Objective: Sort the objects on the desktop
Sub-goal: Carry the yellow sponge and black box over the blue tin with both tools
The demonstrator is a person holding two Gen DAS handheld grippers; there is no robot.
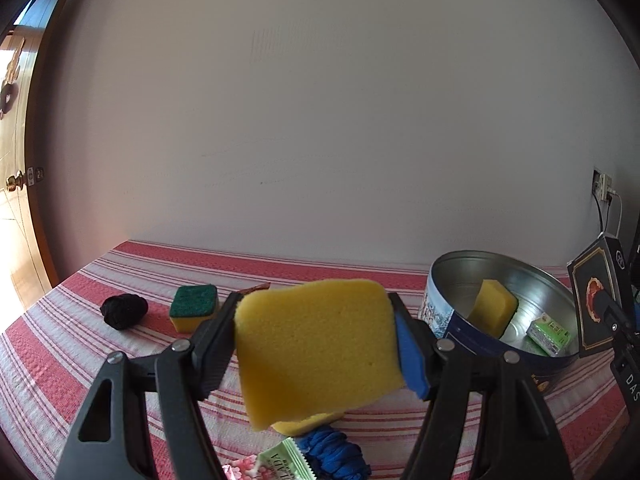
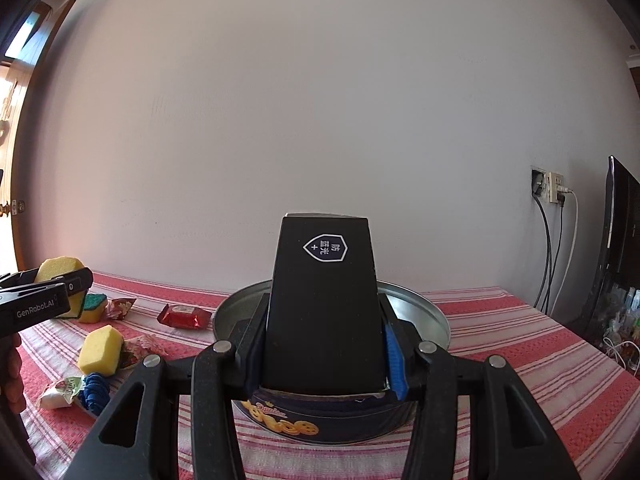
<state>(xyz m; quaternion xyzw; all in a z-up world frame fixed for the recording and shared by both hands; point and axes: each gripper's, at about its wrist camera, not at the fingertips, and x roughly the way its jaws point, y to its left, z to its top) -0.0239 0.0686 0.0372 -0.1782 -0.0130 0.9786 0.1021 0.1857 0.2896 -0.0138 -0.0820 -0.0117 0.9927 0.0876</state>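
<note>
Left claw [image 1: 316, 344]: closed on a yellow sponge [image 1: 316, 348], lifted clear of the striped table [image 1: 60, 340].
Right claw [image 2: 324, 344]: clamped on a black box [image 2: 324, 300], held upright over the round tin [image 2: 436, 316].
Round tin: near the table's right edge, holding a second sponge [image 1: 494, 306] and a green packet [image 1: 550, 332].
Green-topped sponge [image 1: 194, 306]: toward the far left edge, beside a black bundle [image 1: 124, 311].
Blue cloth [image 1: 336, 454]: at the near edge.

Yellow sponge [image 1: 316, 348] pinched upright, raised left of round tin [image 1: 448, 320]. Black box [image 2: 324, 312] clamped upright above the tin. Inside the tin: another yellow sponge [image 1: 494, 304], green packet [image 1: 550, 332].
</note>
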